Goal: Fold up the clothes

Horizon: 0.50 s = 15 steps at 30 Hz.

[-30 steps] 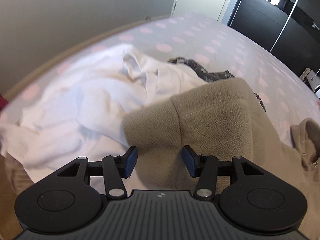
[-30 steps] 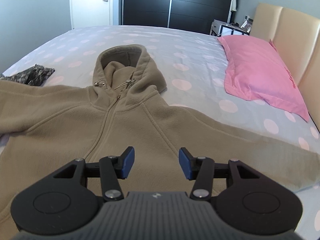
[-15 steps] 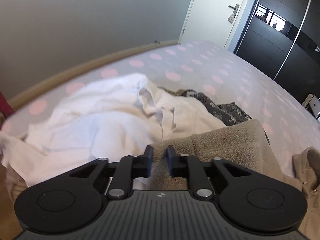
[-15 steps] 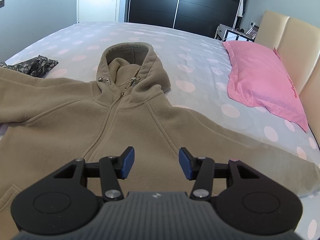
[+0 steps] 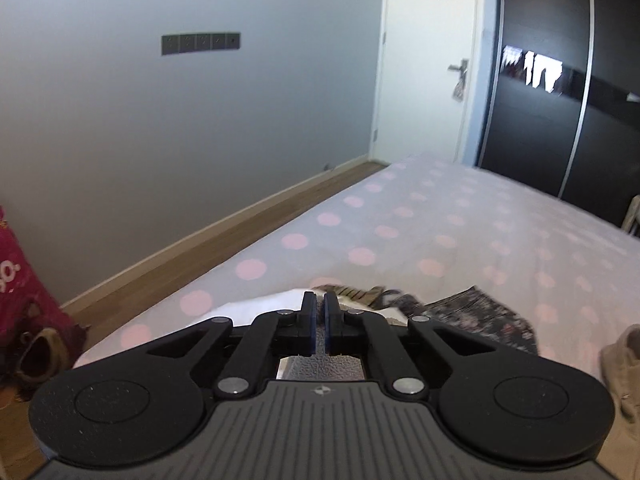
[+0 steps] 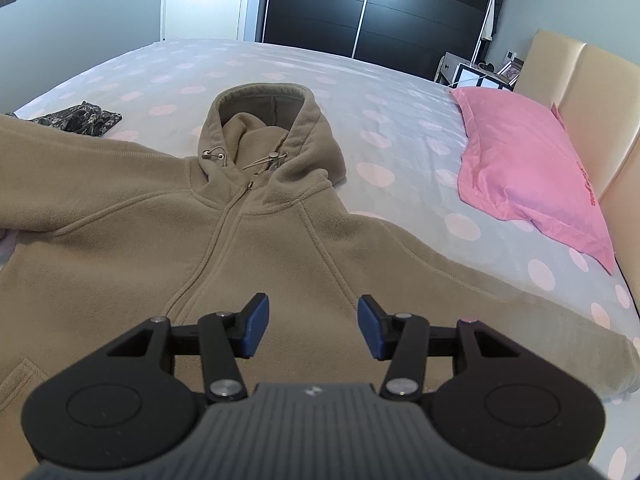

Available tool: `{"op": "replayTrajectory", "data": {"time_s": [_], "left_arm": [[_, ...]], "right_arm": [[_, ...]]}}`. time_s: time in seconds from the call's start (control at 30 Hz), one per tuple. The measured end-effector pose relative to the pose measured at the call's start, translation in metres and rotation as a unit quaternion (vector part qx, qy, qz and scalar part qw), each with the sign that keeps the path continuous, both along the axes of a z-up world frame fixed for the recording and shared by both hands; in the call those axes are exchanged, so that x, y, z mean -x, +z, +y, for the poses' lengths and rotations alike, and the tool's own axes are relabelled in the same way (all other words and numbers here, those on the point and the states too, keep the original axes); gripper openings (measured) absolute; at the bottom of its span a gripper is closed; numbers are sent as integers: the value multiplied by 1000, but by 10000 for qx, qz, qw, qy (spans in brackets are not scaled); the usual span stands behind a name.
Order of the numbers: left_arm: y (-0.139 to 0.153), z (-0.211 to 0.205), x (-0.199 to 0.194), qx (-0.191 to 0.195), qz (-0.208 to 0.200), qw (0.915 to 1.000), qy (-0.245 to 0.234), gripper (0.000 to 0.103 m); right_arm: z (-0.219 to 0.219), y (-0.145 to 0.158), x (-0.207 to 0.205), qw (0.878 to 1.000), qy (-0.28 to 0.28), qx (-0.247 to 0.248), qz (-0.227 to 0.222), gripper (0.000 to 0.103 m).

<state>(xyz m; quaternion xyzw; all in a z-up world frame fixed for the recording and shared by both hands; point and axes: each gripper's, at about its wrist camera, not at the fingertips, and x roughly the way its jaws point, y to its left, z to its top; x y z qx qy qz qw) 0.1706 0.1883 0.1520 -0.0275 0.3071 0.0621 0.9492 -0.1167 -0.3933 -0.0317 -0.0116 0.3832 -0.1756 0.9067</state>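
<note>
Left gripper [image 5: 319,320], lower centre: jaws nearly closed, pinching beige fleece of the hoodie [image 6: 168,248]. Right gripper [image 6: 313,326], lower centre: jaws wide apart, holding nothing, above the hoodie spread flat across the polka-dot bed [image 6: 280,60].

I was in a home bedroom: a bed [image 6: 400,80] under a pink-dotted sheet, a pink pillow [image 6: 528,168] against a padded cream headboard [image 6: 592,92], dark sliding wardrobe doors [image 6: 400,12], a white door [image 5: 424,64] and wooden flooring [image 5: 224,236].
</note>
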Motion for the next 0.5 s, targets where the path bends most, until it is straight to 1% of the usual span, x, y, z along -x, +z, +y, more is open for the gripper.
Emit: {"op": "replayTrajectory", "data": {"time_s": [0.07,0.13,0.2,0.23,0.27,0.3,0.33,0.37,0.4,0.5], "left_arm": [[-8,1,-14,-83,285,9995,133,2],[-23,4,-23,-102,560,9981,236,2],[-34,7,-26,-109,657,9974,267,4],[-36,8,-26,-138,633,9975,285,4],[-38,8,-25,-178,601,9976,282,6],[-37,7,-22,-236,555,9979,245,16],[-36,5,-20,-292,501,9981,191,22],[-34,2,-16,-358,420,9984,118,32],[-30,-3,-13,-444,320,9985,53,37],[-20,-23,1,-693,45,9974,-177,40]], "right_arm": [[-1,0,1,10000,-4,17,-3,53],[-2,0,2,10000,-18,19,0,53],[-3,0,1,10000,-57,11,15,53],[-4,0,1,10000,-78,7,26,53],[-5,-1,0,9999,-98,1,37,53],[-6,-1,-1,9999,-119,-5,48,53],[-7,-2,-1,9999,-144,-11,61,53],[-8,-2,-2,9998,-191,-16,85,53],[-10,-3,-2,9997,-238,-21,109,53],[-15,-5,-2,9991,-384,-38,181,53]]}}
